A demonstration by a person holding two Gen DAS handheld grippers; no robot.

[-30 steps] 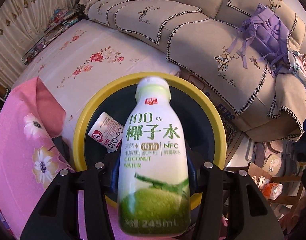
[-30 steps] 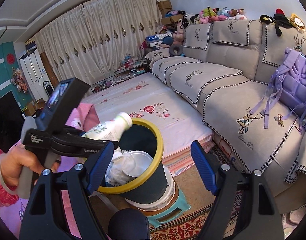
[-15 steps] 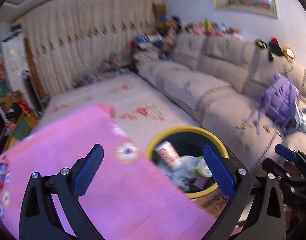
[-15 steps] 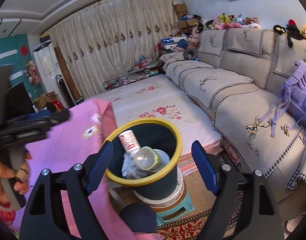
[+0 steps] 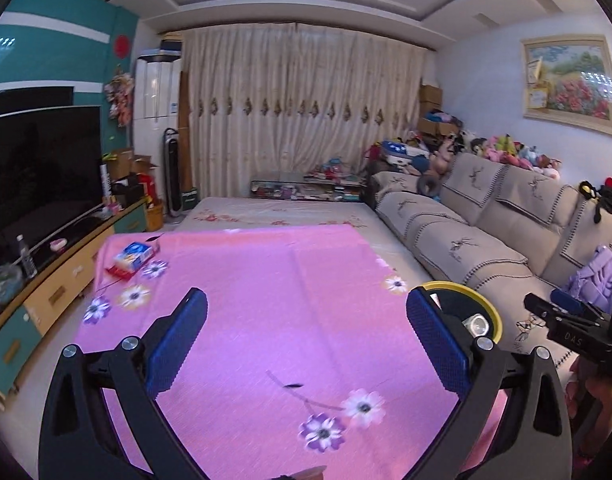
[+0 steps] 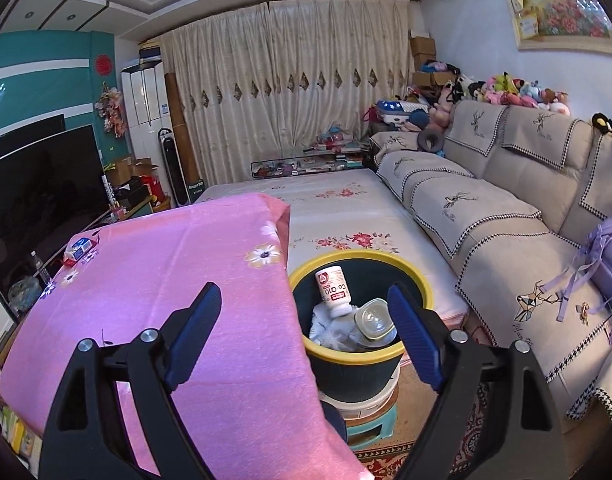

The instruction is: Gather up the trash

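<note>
Two claws show, both spread wide with nothing between their blue pads. The left claw (image 5: 306,340) hangs over the pink flowered cloth (image 5: 266,300) that covers the worktop; ahead of it and off to its left, near the far corner of the cloth, lies a small blue, white and red packet (image 5: 132,258). Just past its right finger (image 5: 436,344) the yellow rim of the trash bin (image 5: 488,308) peeks out, and farther right the other tool's black body is seen.

The right claw (image 6: 302,332) points at the bin (image 6: 362,372), which stands just beside the cloth's right edge, on a white tub atop a teal stool (image 6: 370,426). Between and slightly beyond its fingers, inside the bin, a white Co-Q10 bottle (image 6: 333,290) leans cap down on crumpled white tissue (image 6: 330,330), touching a clear round container (image 6: 373,320) whose kind cannot be made out. Right of this claw runs the beige sofa (image 6: 486,216).
</note>
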